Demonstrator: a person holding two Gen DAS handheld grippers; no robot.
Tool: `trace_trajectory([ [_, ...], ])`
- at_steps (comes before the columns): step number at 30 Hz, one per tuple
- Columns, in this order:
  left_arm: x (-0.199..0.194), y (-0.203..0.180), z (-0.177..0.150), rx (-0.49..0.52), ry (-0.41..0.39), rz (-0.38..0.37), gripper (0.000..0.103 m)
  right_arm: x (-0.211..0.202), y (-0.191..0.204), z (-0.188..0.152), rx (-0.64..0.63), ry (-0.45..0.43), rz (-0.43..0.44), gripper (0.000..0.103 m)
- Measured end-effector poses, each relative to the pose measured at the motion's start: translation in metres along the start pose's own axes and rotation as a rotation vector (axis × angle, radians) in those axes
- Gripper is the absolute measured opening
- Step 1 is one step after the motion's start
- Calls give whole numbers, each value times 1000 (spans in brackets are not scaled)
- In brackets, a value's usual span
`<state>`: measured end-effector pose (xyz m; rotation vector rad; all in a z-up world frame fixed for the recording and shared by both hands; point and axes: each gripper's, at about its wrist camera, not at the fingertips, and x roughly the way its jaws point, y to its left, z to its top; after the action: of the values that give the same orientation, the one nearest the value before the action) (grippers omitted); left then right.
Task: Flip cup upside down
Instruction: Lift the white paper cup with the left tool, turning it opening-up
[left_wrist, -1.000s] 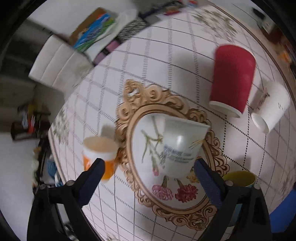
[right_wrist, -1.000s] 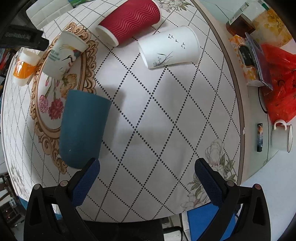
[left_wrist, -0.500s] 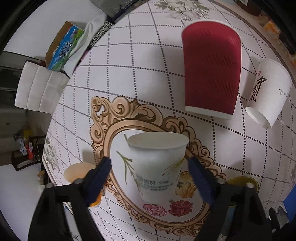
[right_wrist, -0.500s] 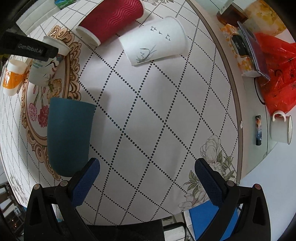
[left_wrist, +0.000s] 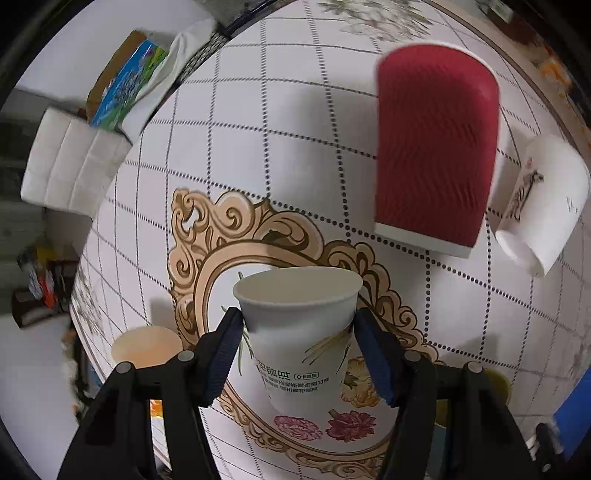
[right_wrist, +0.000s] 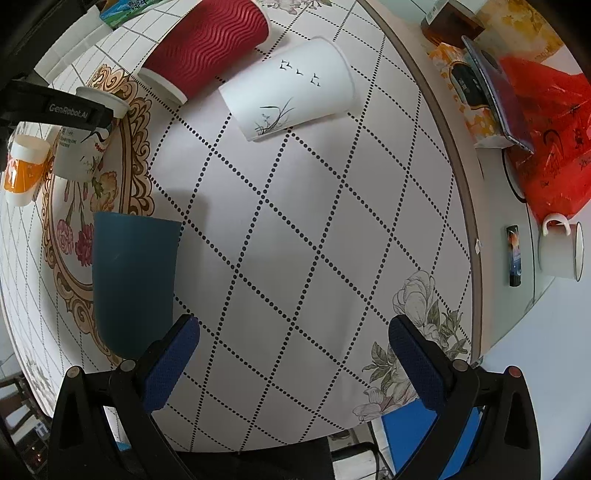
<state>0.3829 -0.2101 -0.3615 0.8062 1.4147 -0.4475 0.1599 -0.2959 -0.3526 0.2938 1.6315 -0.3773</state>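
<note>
The white paper cup (left_wrist: 301, 334) stands between the pads of the left gripper (left_wrist: 298, 356), mouth up, long axis near vertical in the left wrist view, wide rim at 12 o'clock and narrow base at 6 o'clock. Print on its wall reads upside down. It sits over the gold-framed oval w/ flowers printed on the tablecloth (left_wrist: 288, 122). Both blue pads (left_wrist: 223, 352) touch the cup wall just below the rim, so the left gripper is closed on the cup.

Vs. 0.5 s ago: the pads were apart from the cup, gap on each side; now they press on it. Vs. 1 s ago: the cup lay tilted, mouth toward about 1 o'clock; now it is upright.

The right gripper (right_wrist: 293, 363) is wide open and holds nothing, over bare cloth.

Materials: the cup is smooth paper w/ rolled rim, crane and plant print. At 1 o'clock from it lies a red cup (left_wrist: 434, 155) w/ wavy ribbed sleeve, on its side; beside that, at 2 o'clock, a smooth white cup (left_wrist: 541, 206) w/ ink drawing, also on its side. In the right wrist view a matte dark teal cup (right_wrist: 133, 277) stands mouth down at 9 o'clock, and a small orange-banded cup (right_wrist: 24, 168) is at the far left.
</note>
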Motion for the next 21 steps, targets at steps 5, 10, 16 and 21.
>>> trace_trajectory([
  [5, 2, 33, -3, -179, 47, -123, 59, -6, -4, 0, 4, -10, 10, 103],
  [10, -3, 57, -16, -301, 69, -199, 58, -11, -6, 0, 11, -16, 22, 103],
  [16, -15, 64, -34, -345, 65, -231, 58, -19, -10, -2, -1, -35, 36, 103],
  [21, -15, 46, -32, -318, 9, -167, 60, -27, -6, -5, -40, -56, 26, 103],
])
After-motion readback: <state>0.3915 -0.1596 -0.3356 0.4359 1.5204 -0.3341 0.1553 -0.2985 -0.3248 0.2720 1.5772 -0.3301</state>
